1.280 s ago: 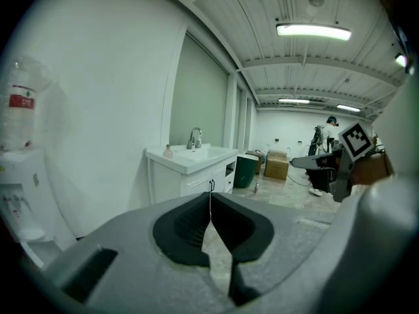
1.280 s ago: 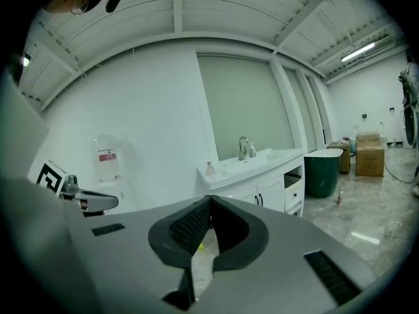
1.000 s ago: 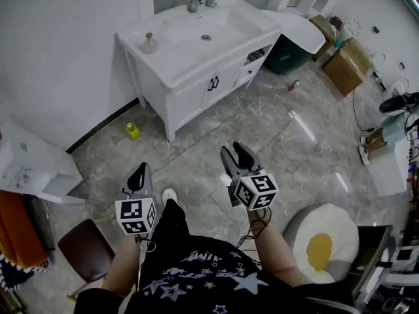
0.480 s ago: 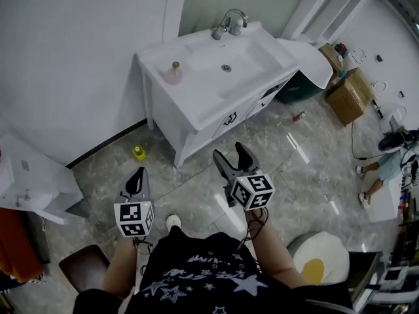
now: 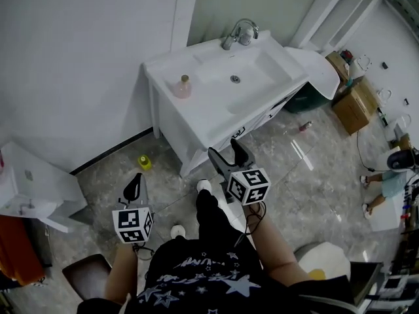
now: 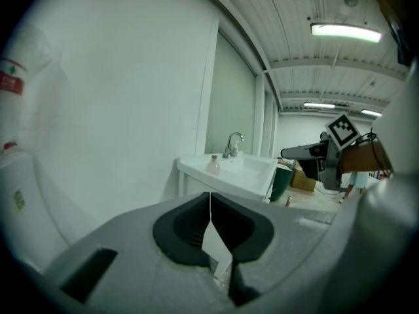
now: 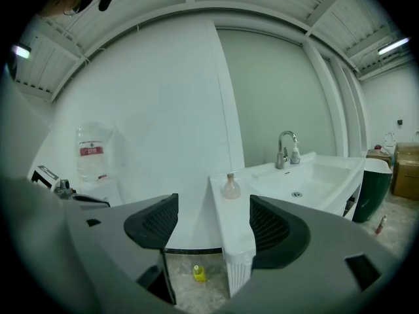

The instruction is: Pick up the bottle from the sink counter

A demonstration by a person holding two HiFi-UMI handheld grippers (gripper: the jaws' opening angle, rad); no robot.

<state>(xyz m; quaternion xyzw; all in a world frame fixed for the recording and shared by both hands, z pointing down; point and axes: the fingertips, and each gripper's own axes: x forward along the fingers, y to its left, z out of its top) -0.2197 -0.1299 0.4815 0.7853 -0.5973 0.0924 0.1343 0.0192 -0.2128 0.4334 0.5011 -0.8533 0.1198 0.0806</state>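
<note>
The bottle [image 5: 182,87], pale pink with a tan cap, stands upright on the left end of the white sink counter [image 5: 196,120], left of the basin and well apart from the faucet [image 5: 237,34] at the far edge. Both grippers are held over the floor on the near side of the counter, apart from it. The right gripper [image 5: 226,154] points toward the counter; its jaws are opening and stand wide with nothing between the pads; in its own view the bottle [image 7: 230,187] shows far beyond the gap. The left gripper [image 5: 134,187] hangs lower and nearer, its jaws closed together; a small yellow bottle [image 5: 145,163] stands on the floor beyond it.
</note>
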